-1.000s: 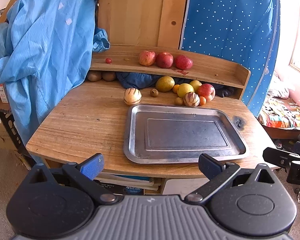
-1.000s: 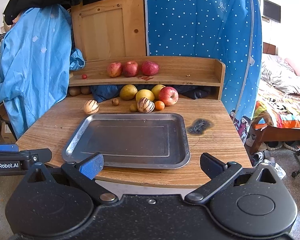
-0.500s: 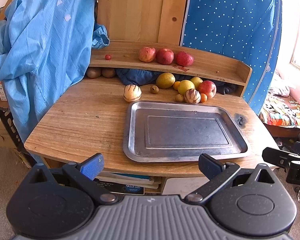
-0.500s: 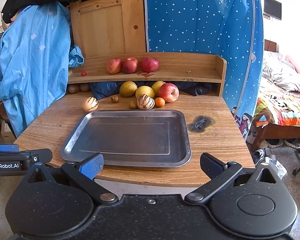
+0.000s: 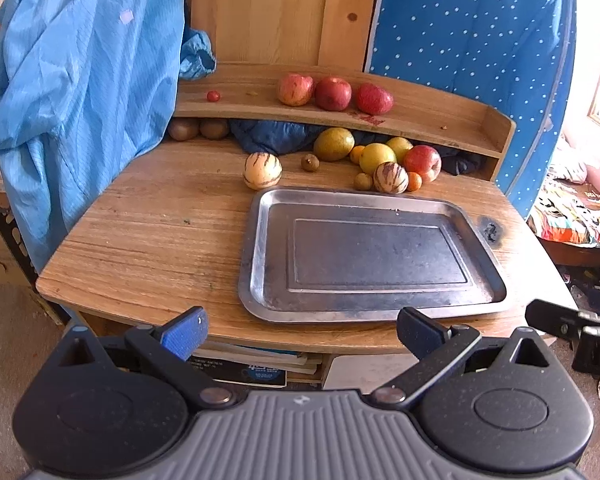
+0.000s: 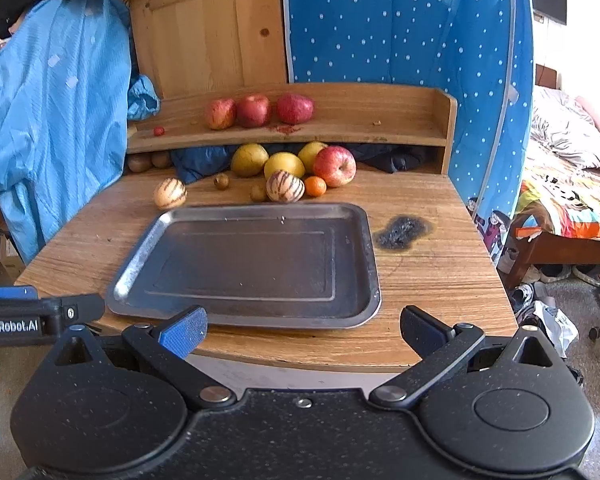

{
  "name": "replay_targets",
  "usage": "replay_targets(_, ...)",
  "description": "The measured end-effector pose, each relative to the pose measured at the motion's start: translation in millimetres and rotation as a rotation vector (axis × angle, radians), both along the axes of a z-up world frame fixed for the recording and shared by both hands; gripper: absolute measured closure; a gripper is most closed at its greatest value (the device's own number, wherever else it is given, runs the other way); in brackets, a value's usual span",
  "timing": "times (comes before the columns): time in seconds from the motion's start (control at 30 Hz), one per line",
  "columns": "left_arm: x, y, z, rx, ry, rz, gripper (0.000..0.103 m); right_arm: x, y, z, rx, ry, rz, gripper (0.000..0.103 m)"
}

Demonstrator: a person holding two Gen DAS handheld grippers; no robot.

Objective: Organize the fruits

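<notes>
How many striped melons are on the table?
2. One striped melon sits alone beyond the tray's far left corner; the other fronts the fruit cluster. More may hide behind.

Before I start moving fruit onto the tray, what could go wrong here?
1. The striped melon sits packed against an orange and a red apple; open tongs closing on it may knock those rolling.
2. The three apples on the shelf could roll off if nudged.
3. The metal tray sits near the table's front edge, so a push might slide it off.
</notes>
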State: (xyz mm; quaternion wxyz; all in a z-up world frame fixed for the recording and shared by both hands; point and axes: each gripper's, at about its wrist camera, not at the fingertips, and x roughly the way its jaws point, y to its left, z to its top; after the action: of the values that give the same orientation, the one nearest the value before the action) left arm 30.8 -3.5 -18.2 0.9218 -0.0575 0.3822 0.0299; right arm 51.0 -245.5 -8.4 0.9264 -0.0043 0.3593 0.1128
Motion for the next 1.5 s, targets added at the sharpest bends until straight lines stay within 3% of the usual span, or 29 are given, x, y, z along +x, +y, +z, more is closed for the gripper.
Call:
replay_targets(0.23,41.5,-9.5,-12.6,-0.025,0.052,0.025,0.001,46.7,-13.4,-11.5,-0.030,0.019,0.035,0.001)
replay_targets(0.57,92.3,-5.5,-4.8,0.004,0.081,0.108,0.001,105.2,-3.8,-31.0,-0.058,0.078,0.183,0.001)
replay_targets(0.93,162.8,54.8,-10.4,0.000,0.156,0.141,0.001,124.0,23.7,-43.4,-0.040,0.098,0.105,0.001)
replay_targets(1.27,260.5,100.8,-35.4,0.008,0.182,-0.157,0.001,152.0,101.7,-38.7,-0.080,0.011,-0.104,0.001)
replay_targets(1.4,283.4,101.9,-49.2,0.066,0.176,-0.272,0.003,187.9,117.8,-27.6,-0.036,0.036,-0.182,0.001)
replay_targets(1.5,290.5,107.1,-53.0,0.037,0.158,-0.341,0.003,220.6,129.3,-15.2,0.045,0.063,-0.167,0.001)
